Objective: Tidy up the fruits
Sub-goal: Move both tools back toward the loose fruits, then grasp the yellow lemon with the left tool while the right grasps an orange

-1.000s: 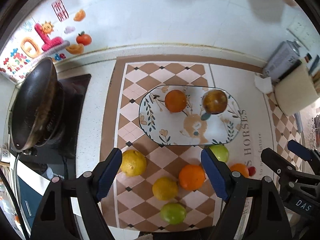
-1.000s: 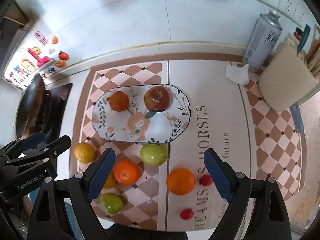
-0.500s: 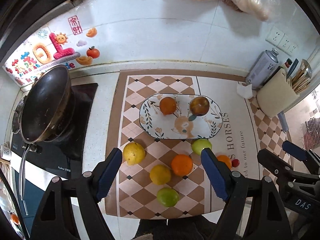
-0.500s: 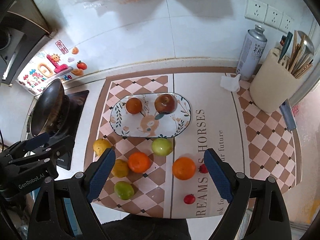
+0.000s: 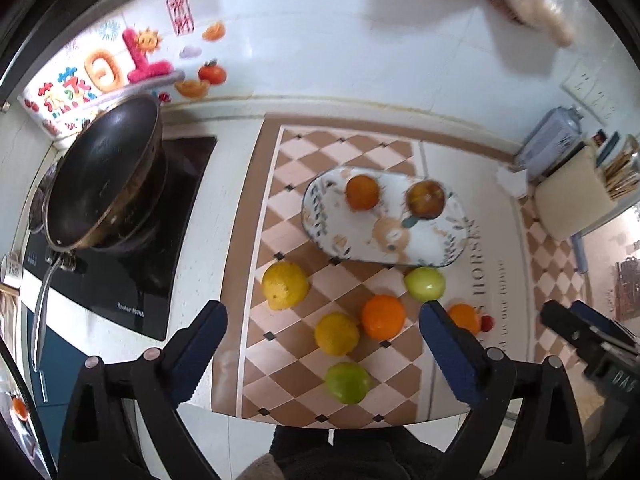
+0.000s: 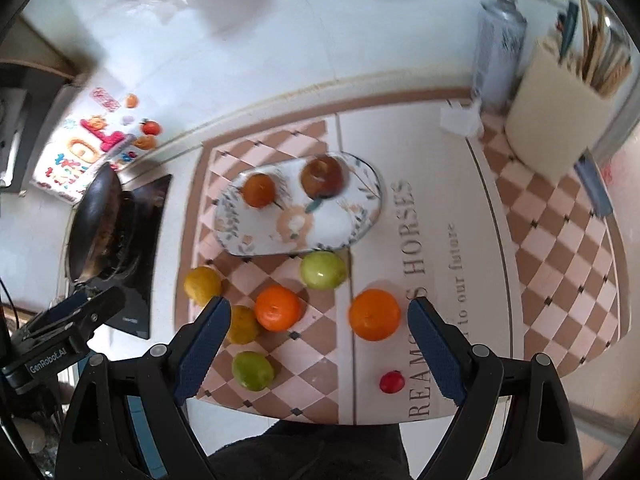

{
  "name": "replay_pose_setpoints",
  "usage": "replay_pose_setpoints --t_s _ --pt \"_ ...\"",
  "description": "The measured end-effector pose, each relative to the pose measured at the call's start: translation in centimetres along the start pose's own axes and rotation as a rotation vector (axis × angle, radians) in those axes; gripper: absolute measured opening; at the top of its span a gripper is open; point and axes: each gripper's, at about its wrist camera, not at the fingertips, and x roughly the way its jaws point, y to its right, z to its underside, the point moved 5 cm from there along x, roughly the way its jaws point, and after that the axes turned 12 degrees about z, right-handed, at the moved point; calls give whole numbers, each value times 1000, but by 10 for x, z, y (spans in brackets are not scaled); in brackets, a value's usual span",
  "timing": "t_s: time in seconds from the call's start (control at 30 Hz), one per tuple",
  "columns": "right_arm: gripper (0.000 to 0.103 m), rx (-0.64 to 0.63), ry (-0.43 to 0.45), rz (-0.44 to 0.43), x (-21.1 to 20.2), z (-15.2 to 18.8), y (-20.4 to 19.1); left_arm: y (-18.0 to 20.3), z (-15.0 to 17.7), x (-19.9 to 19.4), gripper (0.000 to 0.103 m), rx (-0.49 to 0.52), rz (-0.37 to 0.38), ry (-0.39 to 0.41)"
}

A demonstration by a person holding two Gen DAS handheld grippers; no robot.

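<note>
checkered mat [image 5: 352, 152] covers the table; an oval plate [image 6: 256, 240] on it holds an orange [image 6: 259, 190] and a red apple [image 6: 322, 176]; loose fruit lies on the mat in front of the plate: two lemons [image 5: 285, 285], two green apples [image 6: 322, 270], two more oranges [image 6: 374, 314], a small red fruit [image 6: 391, 382]; left gripper [image 5: 322, 346] hangs above with jaws opening, nothing between them; right gripper [image 6: 318, 344] has jaws wide apart, empty; a wok [image 5: 104, 172] sits on the stove at left.

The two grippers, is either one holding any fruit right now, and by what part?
Nothing is held. The left gripper is opening with no fruit gripped between its fingers, and the right gripper is open above the fruit on the mat.
</note>
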Motion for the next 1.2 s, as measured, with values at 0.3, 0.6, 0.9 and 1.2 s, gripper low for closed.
replay_pose_setpoints --t_s 0.3,0.6,0.9,1.2 --pt "90 34 -163 70 101 19 31 -27 25 83 98 -35 -25 -195" --pt "77 57 -287 70 170 42 41 -22 45 158 92 33 -9 -367" --pt "76 40 -309 49 192 37 33 -2 58 184 53 85 74 -423" --pt "66 24 -335 1 209 31 6 -3 59 183 55 74 112 -452"
